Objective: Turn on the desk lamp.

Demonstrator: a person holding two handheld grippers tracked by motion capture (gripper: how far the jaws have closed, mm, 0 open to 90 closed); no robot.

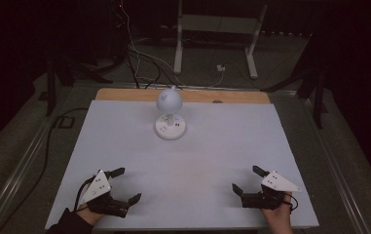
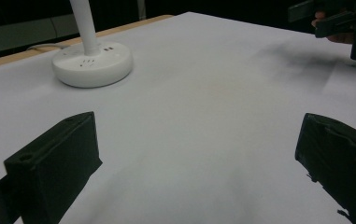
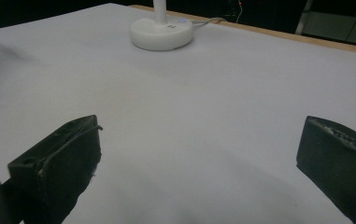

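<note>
Overhead and both low views share the lamp (image 1: 170, 117).

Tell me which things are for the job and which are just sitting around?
For the job:
- white desk lamp at the far middle of the table
- left gripper, jaws open, empty
- right gripper, jaws open, empty

Just around:
- white table cover
- cables on the floor behind
- white stand at the back

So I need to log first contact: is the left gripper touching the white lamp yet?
Apart. The high view shows the left gripper near the table's front edge, with bare white tabletop between it and the lamp.
</note>
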